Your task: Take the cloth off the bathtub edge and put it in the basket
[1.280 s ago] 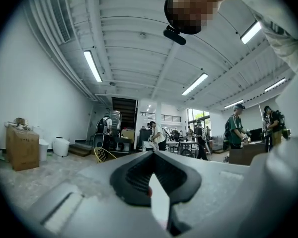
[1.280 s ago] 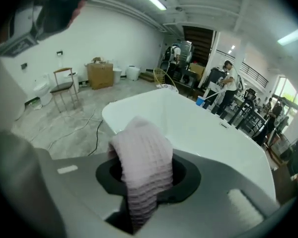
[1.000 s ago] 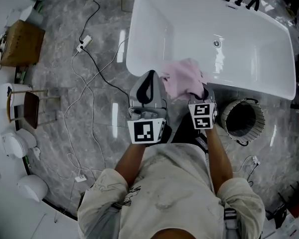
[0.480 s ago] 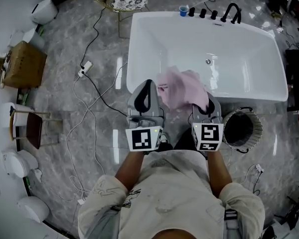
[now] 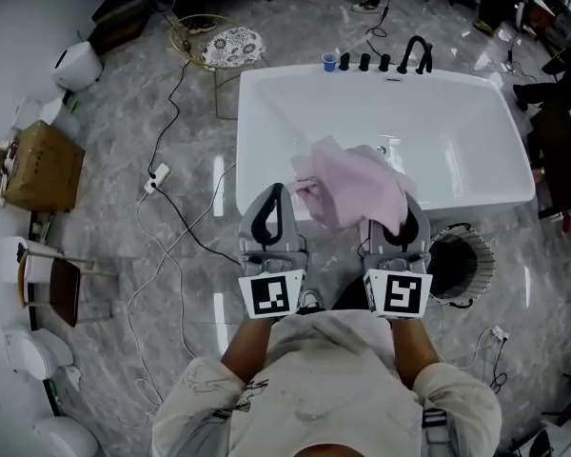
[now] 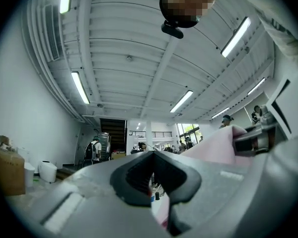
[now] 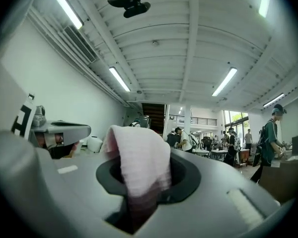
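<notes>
The pink cloth (image 5: 354, 187) hangs bunched from my right gripper (image 5: 397, 219), which is shut on it and held up over the near edge of the white bathtub (image 5: 266, 112). In the right gripper view the cloth (image 7: 139, 157) drapes over the closed jaws. My left gripper (image 5: 274, 192) is beside it on the left, jaws shut and holding nothing. In the left gripper view its black pads (image 6: 139, 175) meet, and the cloth (image 6: 213, 145) shows at the right. The round wire-sided basket (image 5: 462, 263) stands on the floor to the right of my right gripper, by the tub's near right corner.
Black taps (image 5: 414, 55) and a blue cup (image 5: 330, 62) sit on the tub's far rim. Cables (image 5: 171, 227) trail over the marble floor at left. A patterned stool (image 5: 230, 46), a brown box (image 5: 43, 165) and a chair (image 5: 52, 279) stand further left. People stand in the hall beyond.
Both grippers have risen, the right one more, tipping up towards level. The cloth has come up off the tub's near edge and now hangs clear of it.
</notes>
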`<action>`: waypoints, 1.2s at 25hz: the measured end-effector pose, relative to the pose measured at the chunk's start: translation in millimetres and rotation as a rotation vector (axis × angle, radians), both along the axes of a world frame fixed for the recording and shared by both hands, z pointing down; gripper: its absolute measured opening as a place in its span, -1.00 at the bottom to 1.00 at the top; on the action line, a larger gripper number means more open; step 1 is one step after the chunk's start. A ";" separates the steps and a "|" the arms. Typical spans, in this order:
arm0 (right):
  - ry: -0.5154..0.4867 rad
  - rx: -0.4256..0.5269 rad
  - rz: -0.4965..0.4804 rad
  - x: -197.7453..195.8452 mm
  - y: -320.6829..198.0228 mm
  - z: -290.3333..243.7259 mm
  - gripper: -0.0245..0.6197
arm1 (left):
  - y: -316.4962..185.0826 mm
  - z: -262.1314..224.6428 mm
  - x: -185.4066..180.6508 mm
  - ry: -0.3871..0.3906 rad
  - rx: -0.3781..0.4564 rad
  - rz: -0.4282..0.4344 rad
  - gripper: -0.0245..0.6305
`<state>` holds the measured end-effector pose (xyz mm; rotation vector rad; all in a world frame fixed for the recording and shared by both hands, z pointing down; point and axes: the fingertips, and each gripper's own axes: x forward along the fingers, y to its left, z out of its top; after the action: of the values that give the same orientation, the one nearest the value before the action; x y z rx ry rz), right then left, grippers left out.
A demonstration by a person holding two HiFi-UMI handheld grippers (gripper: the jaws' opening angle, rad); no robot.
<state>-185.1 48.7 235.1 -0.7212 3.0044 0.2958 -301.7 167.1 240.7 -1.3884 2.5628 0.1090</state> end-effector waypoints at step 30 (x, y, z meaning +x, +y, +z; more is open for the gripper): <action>-0.011 -0.016 0.456 198.2 -147.0 1.0 -0.61 | -207.3 -2.2 141.1 -0.017 -0.014 0.452 -0.92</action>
<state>13.1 -98.3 236.0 -1.3996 2.7979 0.2770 -160.6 -40.2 238.5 -1.9389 2.1938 0.1510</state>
